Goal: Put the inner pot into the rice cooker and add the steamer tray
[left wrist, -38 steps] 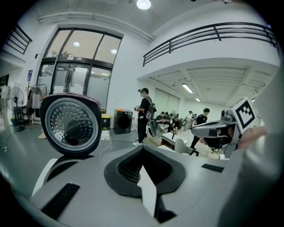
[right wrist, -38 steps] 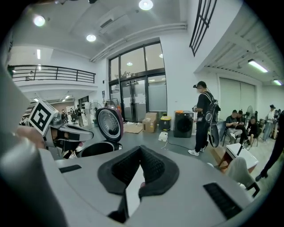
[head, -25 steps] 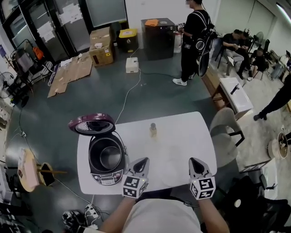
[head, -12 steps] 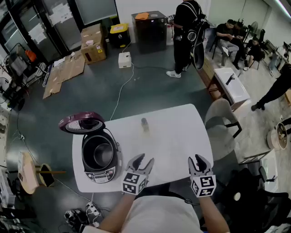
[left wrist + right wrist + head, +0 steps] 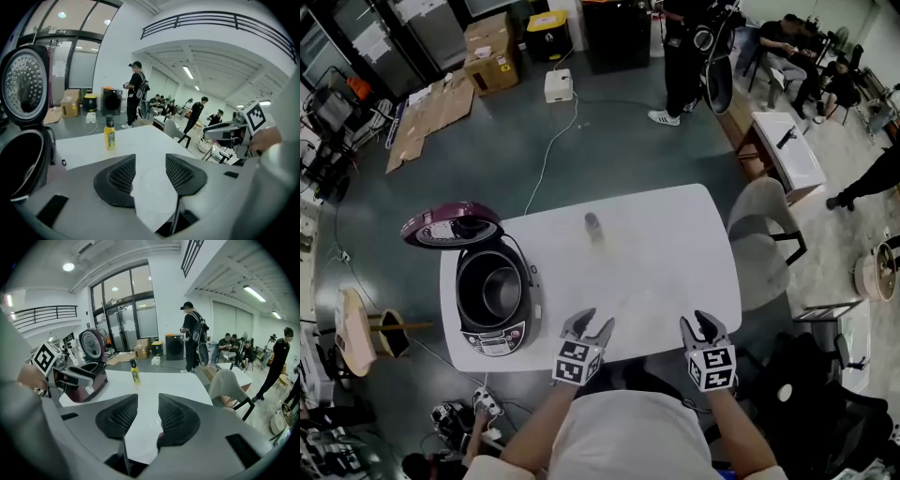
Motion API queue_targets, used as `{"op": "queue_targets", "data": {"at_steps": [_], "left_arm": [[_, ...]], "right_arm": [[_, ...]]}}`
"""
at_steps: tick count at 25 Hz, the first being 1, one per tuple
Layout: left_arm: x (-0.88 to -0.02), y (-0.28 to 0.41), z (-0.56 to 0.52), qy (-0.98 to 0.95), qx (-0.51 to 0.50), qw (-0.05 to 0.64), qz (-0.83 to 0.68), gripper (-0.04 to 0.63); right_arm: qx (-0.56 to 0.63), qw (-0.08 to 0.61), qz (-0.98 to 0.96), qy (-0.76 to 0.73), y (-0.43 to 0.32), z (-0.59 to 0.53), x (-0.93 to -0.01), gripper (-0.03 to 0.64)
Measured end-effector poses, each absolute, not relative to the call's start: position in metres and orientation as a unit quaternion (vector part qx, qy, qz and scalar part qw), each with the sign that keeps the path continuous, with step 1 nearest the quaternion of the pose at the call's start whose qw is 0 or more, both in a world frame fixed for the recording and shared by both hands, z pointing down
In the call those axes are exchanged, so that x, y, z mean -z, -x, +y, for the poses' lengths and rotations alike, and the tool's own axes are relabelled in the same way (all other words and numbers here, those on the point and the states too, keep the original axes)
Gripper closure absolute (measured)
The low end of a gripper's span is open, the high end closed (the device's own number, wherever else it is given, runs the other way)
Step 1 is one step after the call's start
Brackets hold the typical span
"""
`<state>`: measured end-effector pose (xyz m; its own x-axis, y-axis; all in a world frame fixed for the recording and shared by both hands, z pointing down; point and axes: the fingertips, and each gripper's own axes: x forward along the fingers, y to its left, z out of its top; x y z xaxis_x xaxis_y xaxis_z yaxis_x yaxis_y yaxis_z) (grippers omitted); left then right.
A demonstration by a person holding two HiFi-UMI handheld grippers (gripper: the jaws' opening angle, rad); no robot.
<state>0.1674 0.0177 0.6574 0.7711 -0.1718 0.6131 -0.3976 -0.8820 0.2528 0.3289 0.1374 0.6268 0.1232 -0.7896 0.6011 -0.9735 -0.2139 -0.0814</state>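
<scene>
Left gripper: I see its two dark ribbed jaws standing partly apart. They have just been opening, and only bare tabletop shows between them. In the head view it sits at lower centre, over the near edge of the table.
Right gripper: much the same on my other side, with the jaws partly apart, just opened wider and holding nothing. It is at the lower right of the head view, also over the near edge.
Rice cooker: a round dark-bodied cooker with a grey control panel. It stands on the left end of the table, left of centre in the head view, well apart from both grippers.
Lid: round and maroon, it is hinged up behind the cooker's open well.
Inner pot: I cannot tell whether the dark well already holds it.
Bottle: small, yellow and dark-capped, it stands upright near the far edge of the table, above centre in the frame.
Table: the white, round-cornered top fills the middle of the head view.
Chair: grey, it is just beside the table's right end.
</scene>
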Motion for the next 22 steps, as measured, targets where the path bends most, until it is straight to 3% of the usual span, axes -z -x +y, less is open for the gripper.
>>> {"op": "queue_targets", "data": {"at_steps": [22], "left_arm": [[-0.828, -0.156, 0.051, -0.855, -0.438, 0.231, -0.151, 0.374]], "right_arm": [[-0.415, 0.277, -0.585, -0.639, -0.328, 0.165, -0.817, 0.463]]}}
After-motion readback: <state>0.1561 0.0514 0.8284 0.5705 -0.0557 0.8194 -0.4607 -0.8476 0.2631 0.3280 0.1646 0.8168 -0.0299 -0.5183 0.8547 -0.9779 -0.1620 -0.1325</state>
